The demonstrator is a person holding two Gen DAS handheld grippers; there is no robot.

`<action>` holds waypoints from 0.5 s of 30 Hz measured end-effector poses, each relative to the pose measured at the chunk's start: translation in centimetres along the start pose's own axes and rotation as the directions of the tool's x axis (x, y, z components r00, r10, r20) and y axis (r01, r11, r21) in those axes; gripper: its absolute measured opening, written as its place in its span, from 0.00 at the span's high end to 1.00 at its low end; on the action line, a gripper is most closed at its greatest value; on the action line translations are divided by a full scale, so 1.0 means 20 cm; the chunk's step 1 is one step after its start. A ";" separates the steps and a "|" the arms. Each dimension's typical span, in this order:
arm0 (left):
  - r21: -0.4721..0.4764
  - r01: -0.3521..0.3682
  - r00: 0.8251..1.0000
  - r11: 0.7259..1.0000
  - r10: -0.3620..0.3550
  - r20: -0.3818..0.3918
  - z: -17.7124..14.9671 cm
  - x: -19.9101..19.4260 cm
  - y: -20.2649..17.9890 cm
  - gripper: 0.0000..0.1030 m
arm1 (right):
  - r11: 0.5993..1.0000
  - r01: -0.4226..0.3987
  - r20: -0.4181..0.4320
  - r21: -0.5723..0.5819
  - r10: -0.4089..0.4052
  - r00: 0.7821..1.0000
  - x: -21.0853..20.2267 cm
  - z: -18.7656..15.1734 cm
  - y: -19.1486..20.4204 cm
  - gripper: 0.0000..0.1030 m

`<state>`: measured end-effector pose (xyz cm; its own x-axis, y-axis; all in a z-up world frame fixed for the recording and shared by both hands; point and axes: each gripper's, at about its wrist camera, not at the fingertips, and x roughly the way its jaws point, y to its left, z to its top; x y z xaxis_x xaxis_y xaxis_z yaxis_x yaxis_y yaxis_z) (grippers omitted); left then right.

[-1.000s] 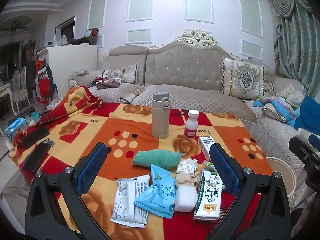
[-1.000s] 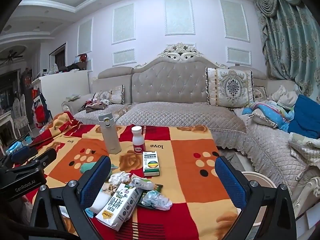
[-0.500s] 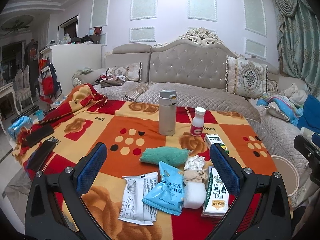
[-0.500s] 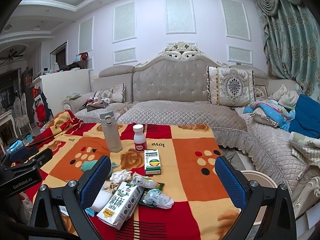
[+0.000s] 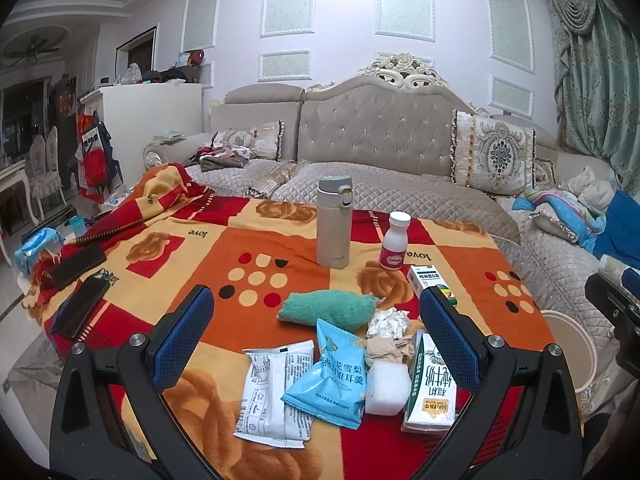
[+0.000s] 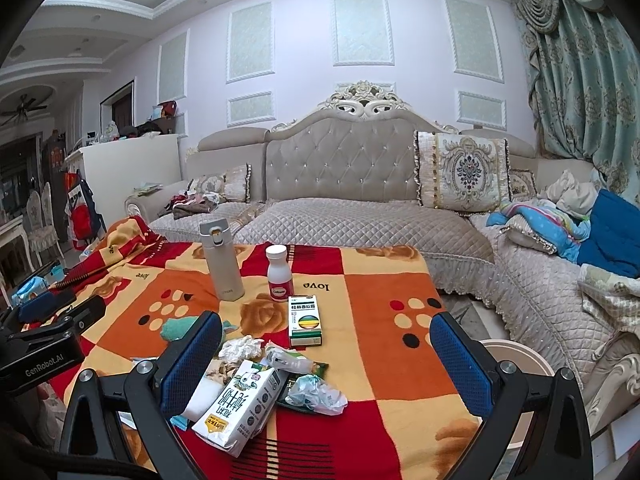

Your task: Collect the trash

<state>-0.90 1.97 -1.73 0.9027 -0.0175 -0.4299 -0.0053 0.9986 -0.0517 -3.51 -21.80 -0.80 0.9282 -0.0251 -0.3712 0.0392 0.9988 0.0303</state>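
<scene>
Trash lies in a heap near the front of a table under a red and orange blanket (image 5: 256,256). In the left wrist view I see a white wrapper (image 5: 276,392), a blue snack bag (image 5: 332,372), crumpled tissue (image 5: 388,322), a white foam block (image 5: 386,390) and a milk carton (image 5: 432,392). My left gripper (image 5: 316,320) hangs open above the heap, holding nothing. In the right wrist view the milk carton (image 6: 240,404), tissue (image 6: 242,348) and a crumpled plastic wrapper (image 6: 316,394) lie between the fingers of my open right gripper (image 6: 326,338).
A thermos (image 5: 334,222), a pill bottle (image 5: 394,246), a medicine box (image 6: 305,320) and a green cloth (image 5: 326,308) stand on the blanket. Two phones (image 5: 78,282) lie at its left. A round white bin (image 6: 516,360) sits on the floor right of the table. Sofa (image 6: 360,216) behind.
Both grippers have drifted slightly forward and left over the table, so the trash heap sits a little farther right in the left view. Both stay open and empty.
</scene>
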 end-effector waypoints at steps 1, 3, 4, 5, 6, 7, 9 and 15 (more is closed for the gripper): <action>-0.001 0.000 1.000 1.000 0.000 -0.001 0.00 0.00 0.00 0.01 | 1.000 -0.001 0.001 0.000 0.001 1.000 0.00 0.00 0.00 0.00; -0.002 0.001 1.000 1.000 -0.001 -0.005 -0.01 0.00 0.00 0.01 | 1.000 0.000 0.000 0.000 0.000 1.000 0.00 0.00 0.00 0.00; -0.003 0.001 1.000 1.000 -0.001 -0.007 -0.01 0.00 0.00 0.01 | 1.000 0.000 0.000 0.000 0.000 1.000 0.00 0.00 0.00 0.00; -0.003 0.002 1.000 1.000 -0.002 -0.008 0.00 0.00 0.00 0.01 | 1.000 0.000 0.001 0.001 0.000 1.000 0.00 0.00 0.00 0.00; -0.002 0.001 1.000 1.000 -0.001 -0.008 0.00 0.00 0.00 0.01 | 1.000 0.000 0.001 0.000 0.000 1.000 0.00 0.00 0.00 0.00; -0.002 0.002 1.000 1.000 -0.002 -0.007 0.00 0.00 0.00 0.01 | 1.000 0.000 0.000 0.000 0.000 1.000 0.00 0.00 0.00 0.00; -0.001 0.002 1.000 1.000 -0.002 -0.006 -0.01 0.00 0.00 0.01 | 1.000 -0.001 -0.001 0.000 0.001 1.000 0.00 0.00 0.00 0.00; -0.003 0.002 1.000 1.000 -0.002 -0.010 0.00 0.00 0.00 0.01 | 1.000 0.000 -0.003 0.001 0.000 1.000 0.00 -0.01 0.00 0.00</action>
<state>-0.85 1.99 -1.80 0.8984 -0.0202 -0.4388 -0.0046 0.9985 -0.0554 -3.59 -21.81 -0.95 0.9271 -0.0246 -0.3741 0.0393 0.9987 0.0317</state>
